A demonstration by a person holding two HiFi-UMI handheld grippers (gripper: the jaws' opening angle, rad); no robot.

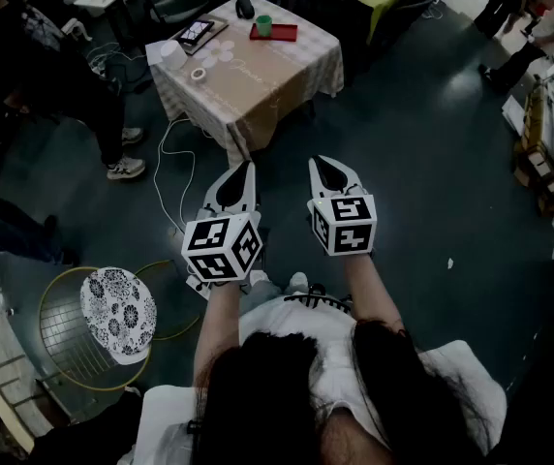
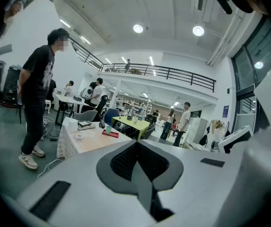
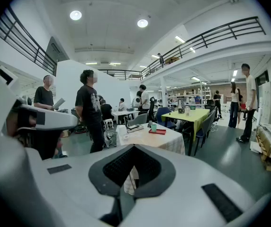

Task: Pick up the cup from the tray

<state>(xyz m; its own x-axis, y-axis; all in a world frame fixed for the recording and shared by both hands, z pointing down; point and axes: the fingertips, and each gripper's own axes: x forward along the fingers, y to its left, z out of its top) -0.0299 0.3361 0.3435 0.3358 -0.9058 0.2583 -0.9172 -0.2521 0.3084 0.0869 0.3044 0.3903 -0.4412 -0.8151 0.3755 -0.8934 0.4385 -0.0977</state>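
1. Left gripper (image 1: pixel 247 169): jaws together with nothing between them, held over the floor and well short of the table (image 1: pixel 258 85).
2. Right gripper (image 1: pixel 322 163): jaws together and empty, just beside the left gripper, pointing toward the table.
3. Cup (image 1: pixel 264 24): green, upright on the red tray (image 1: pixel 282 35) near the table's far side, well apart from both grippers.
4. Tape roll (image 1: pixel 198 74): lies on the table's left part.
5. Stool (image 1: pixel 117 303): patterned seat, on the floor to the person's left.

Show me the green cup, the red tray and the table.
green cup (image 1: pixel 264 25), head view, its side.
red tray (image 1: pixel 285 33), head view, bare part beside the cup.
table (image 1: pixel 258 83), head view, bare cloth top.
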